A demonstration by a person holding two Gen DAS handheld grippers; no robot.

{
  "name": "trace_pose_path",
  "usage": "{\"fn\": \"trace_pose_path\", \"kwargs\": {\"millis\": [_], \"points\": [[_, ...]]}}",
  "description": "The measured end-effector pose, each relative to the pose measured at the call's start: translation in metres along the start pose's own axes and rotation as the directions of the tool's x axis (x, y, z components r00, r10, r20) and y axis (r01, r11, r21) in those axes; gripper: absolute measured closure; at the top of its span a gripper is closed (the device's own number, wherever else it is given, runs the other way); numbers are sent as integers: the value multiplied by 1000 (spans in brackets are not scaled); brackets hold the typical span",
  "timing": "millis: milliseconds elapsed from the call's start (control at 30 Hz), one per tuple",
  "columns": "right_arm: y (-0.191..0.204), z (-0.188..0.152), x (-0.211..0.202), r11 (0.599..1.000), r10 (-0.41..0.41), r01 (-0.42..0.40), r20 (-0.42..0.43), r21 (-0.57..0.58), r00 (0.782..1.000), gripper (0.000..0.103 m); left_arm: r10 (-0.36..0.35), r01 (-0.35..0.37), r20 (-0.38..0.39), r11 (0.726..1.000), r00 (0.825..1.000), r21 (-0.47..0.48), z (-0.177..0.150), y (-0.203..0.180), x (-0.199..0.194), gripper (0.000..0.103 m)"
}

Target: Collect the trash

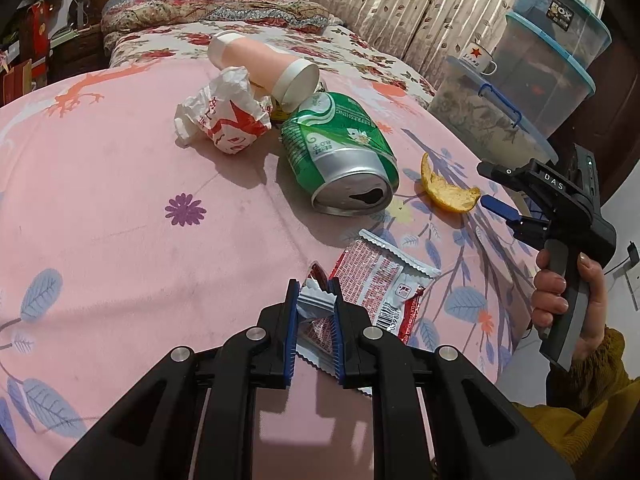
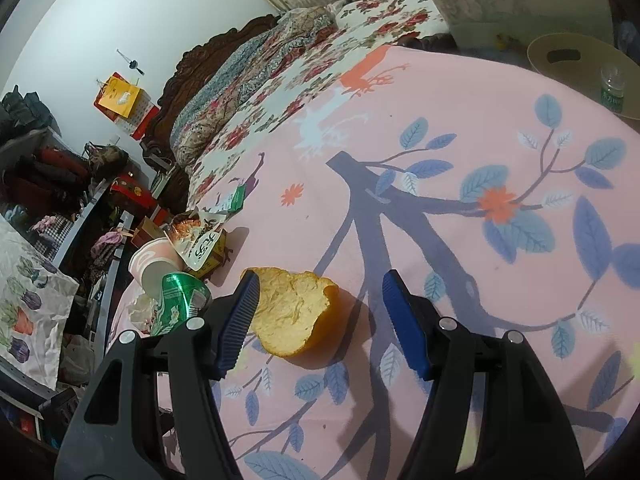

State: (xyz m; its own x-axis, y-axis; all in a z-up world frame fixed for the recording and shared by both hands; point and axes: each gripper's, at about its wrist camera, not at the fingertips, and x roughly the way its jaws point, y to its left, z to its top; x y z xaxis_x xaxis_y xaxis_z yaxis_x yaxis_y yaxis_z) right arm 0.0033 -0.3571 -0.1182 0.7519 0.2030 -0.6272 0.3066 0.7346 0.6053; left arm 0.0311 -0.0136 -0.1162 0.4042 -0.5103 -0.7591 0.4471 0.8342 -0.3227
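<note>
Trash lies on a pink bedspread. My left gripper is shut on a red and silver snack wrapper at its near end. Beyond it lie a dented green can, a crumpled red and white paper wrapper, a pink bottle and an orange peel. My right gripper is open, with the orange peel between its fingers, against the left finger. The right gripper also shows in the left wrist view, just right of the peel.
Stacked clear storage boxes stand at the bed's right side. A beige bin holding a small bottle sits past the bed's far edge. More packets lie by the can. Folded quilts lie at the headboard.
</note>
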Motion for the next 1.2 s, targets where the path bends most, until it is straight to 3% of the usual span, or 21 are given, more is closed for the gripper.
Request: {"fn": "trace_pose_path", "kwargs": {"millis": [1200], "points": [[3, -3, -4, 1000, -12, 12, 2, -1, 1000, 37, -26, 26, 3, 999, 1000, -26, -2, 9, -3, 90]]}}
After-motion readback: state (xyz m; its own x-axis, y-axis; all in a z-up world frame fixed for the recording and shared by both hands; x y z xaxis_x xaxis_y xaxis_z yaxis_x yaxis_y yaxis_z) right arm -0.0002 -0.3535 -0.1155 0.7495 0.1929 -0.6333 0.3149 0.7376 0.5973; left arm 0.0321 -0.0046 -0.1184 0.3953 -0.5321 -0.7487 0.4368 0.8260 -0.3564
